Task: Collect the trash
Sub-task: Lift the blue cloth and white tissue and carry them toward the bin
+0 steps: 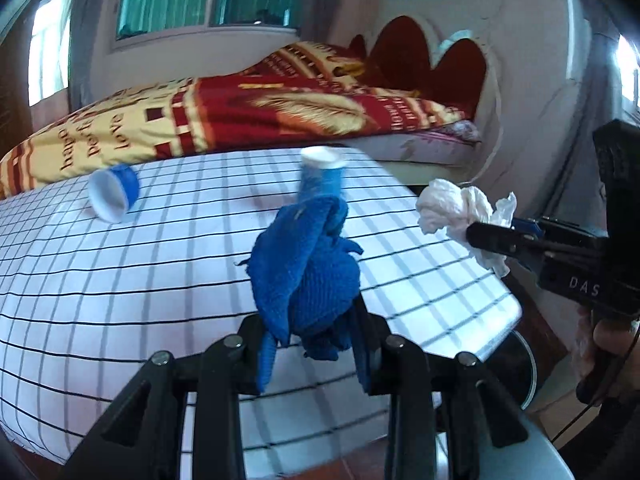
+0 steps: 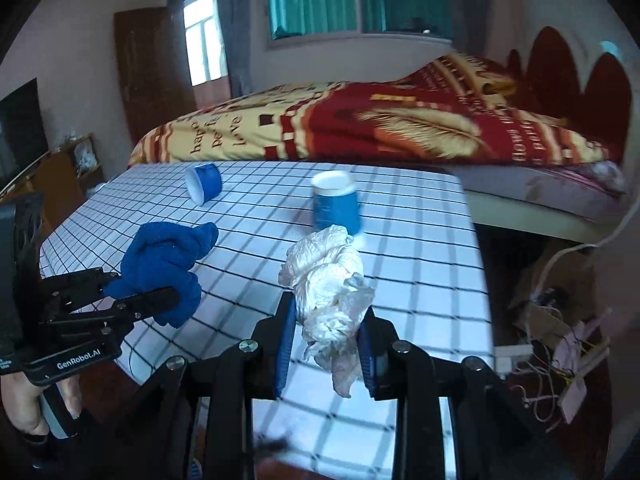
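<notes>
My left gripper (image 1: 316, 320) is shut on a bunched blue cloth (image 1: 308, 264), held above the table with the checked cover (image 1: 120, 280). The right wrist view shows the same gripper (image 2: 144, 286) and cloth (image 2: 164, 260) at the left. A crumpled white tissue (image 2: 324, 276) is pinched between the blue pads of my right gripper (image 2: 328, 312), also lifted off the table. In the left wrist view that gripper (image 1: 492, 232) and tissue (image 1: 452, 204) are at the right. One blue paper cup (image 2: 335, 200) stands upright beyond the tissue. Another (image 2: 204, 186) lies on its side at the far left.
A bed with a red and yellow cover (image 2: 360, 128) runs along the table's far side. Cables and clutter (image 2: 560, 340) lie on the floor off the table's right edge. A dark screen (image 2: 20, 128) stands at the left.
</notes>
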Available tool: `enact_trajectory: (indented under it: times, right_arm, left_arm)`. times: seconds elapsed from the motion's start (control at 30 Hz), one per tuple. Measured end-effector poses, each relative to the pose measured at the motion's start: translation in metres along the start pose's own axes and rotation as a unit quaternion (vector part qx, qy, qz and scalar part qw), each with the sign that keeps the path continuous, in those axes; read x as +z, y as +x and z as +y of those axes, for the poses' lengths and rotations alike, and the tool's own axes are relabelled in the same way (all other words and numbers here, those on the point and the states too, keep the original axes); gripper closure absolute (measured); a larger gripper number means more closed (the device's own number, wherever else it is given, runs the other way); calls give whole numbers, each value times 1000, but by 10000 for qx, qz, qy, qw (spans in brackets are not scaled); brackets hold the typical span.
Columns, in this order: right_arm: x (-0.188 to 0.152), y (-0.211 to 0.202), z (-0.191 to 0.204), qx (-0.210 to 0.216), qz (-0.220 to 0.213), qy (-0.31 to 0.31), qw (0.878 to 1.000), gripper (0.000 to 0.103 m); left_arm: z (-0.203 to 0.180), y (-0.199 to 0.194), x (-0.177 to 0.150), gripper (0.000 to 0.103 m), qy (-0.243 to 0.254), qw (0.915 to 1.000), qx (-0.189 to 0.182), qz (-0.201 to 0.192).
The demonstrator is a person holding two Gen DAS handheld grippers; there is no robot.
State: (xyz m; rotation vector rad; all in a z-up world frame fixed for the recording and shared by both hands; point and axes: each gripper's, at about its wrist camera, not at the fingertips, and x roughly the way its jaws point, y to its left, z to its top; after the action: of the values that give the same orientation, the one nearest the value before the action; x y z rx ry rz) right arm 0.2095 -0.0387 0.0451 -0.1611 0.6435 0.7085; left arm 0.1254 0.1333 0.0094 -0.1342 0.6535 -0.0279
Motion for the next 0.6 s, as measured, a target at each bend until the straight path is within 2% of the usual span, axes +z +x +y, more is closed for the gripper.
enact_trajectory:
  times: [0.3, 0.6]
  right_arm:
    - [-34, -69, -40, -384, -142, 213, 9989, 72]
    - [-74, -112, -83, -755, -181, 637, 9949, 72]
  left_arm:
    - [-67, -2, -6, 70, 363, 9980, -510, 26]
    - [-122, 10, -10, 70, 767, 9925, -942, 165]
